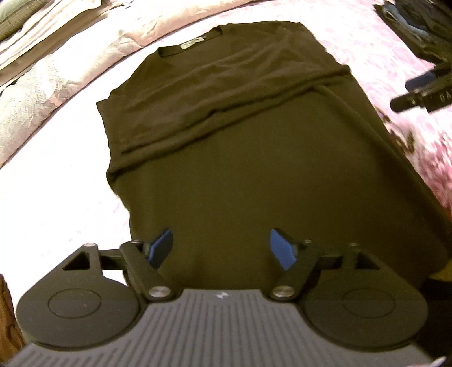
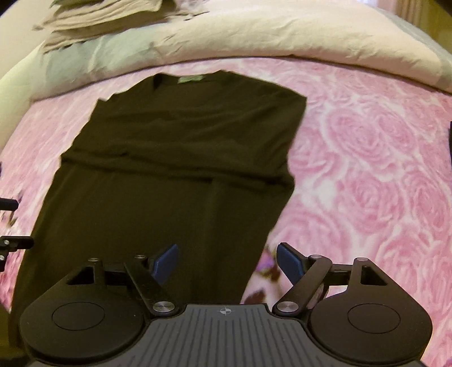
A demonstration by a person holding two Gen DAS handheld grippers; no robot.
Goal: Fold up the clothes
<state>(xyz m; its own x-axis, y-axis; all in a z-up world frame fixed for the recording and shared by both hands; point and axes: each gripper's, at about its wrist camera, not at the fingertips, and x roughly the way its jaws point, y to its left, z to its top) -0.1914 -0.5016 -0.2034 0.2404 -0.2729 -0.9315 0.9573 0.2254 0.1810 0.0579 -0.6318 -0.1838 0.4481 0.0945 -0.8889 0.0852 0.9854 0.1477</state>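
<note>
A dark olive-black T-shirt (image 1: 254,146) lies flat on the pink rose bedspread, collar and green label (image 1: 192,43) at the far end, both sleeves folded in across the chest. It also shows in the right wrist view (image 2: 169,169). My left gripper (image 1: 220,248) is open and empty above the shirt's near hem. My right gripper (image 2: 227,262) is open and empty over the shirt's near right edge. The right gripper shows at the right edge of the left wrist view (image 1: 423,93). Part of the left gripper shows at the left edge of the right wrist view (image 2: 14,242).
The pink rose bedspread (image 2: 367,158) spreads to the right of the shirt. A beige duvet and pillows (image 2: 254,36) lie beyond the collar. Folded beige fabric (image 1: 56,36) is at the far left, dark clothes (image 1: 418,25) at the far right.
</note>
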